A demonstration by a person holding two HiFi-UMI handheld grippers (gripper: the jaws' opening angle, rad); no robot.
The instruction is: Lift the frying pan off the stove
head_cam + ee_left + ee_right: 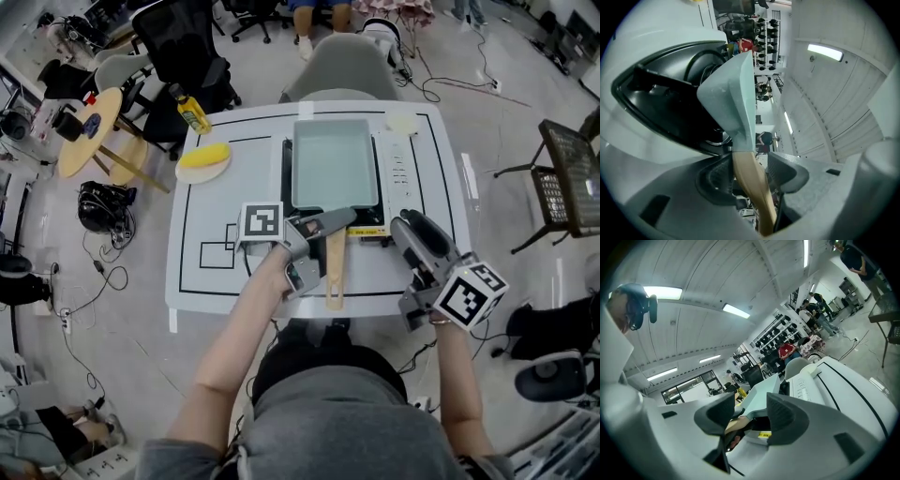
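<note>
On the table [202,272] the stove [398,169] carries the frying pan [334,164], its wooden handle [335,277] running straight back toward us. Our left gripper [749,176] is the one on it, jaws closed across that handle. Our right gripper [410,228] hangs just right of the handle, jaws apart, holding nothing

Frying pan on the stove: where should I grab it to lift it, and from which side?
Grip the wooden handle, coming from the near edge of the table. It juts out of the frying pan past the stove and is slim enough for the fingers, while the pan body is wide and rectangular. The left gripper is closed on it.
</note>
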